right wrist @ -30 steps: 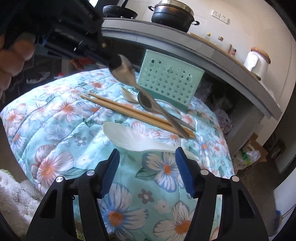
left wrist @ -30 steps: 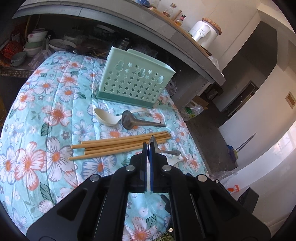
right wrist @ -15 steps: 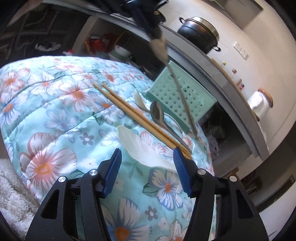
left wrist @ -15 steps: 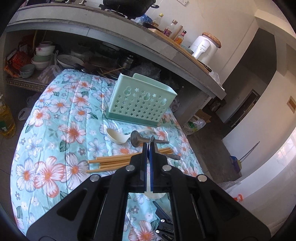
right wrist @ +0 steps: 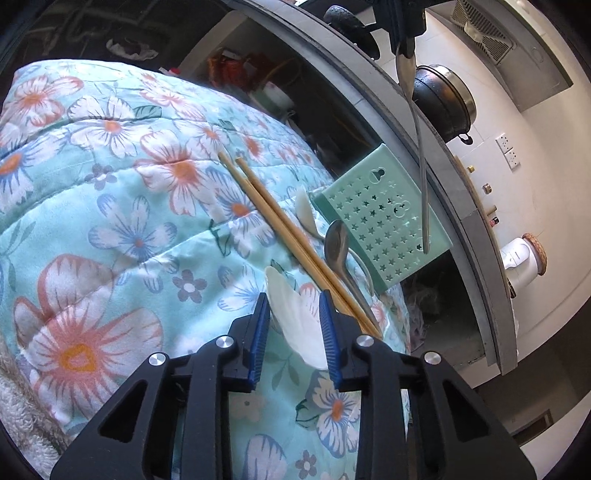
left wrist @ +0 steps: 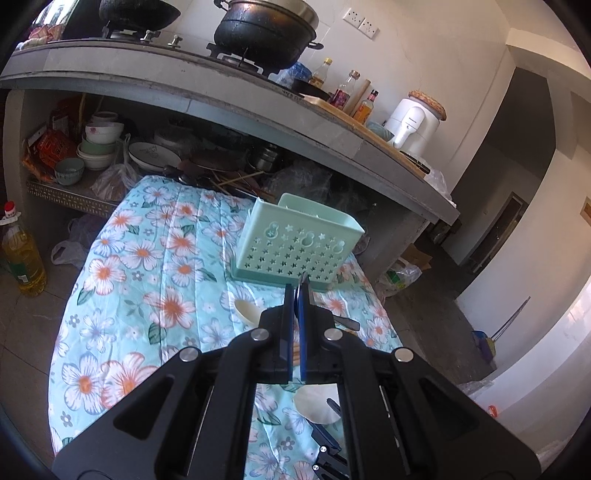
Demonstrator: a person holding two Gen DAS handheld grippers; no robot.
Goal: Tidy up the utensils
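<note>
My right gripper sat low over the flowered cloth. Its jaws had just been closing around a white spoon. The spoon lay flat between the blue pads and its edges reached both of them. I could not tell whether the pads already pressed on it.

Just beyond the right-hand pad ran the wooden chopsticks. I could count two ends, lying side by side. Against their far side lay one metal spoon, bowl up on the cloth. A second white spoon rested beside it, at the foot of the single green holder. The holder stood upright at the far edge of the cloth.

My left gripper was clenched tight on a second metal spoon, held clear of the cloth. From the right camera that spoon hung bowl uppermost, its handle pointing down across the holder's star-cut front. That made two metal spoons and two white ones.

Behind the holder ran the stone counter, with two black pots on the burners.
</note>
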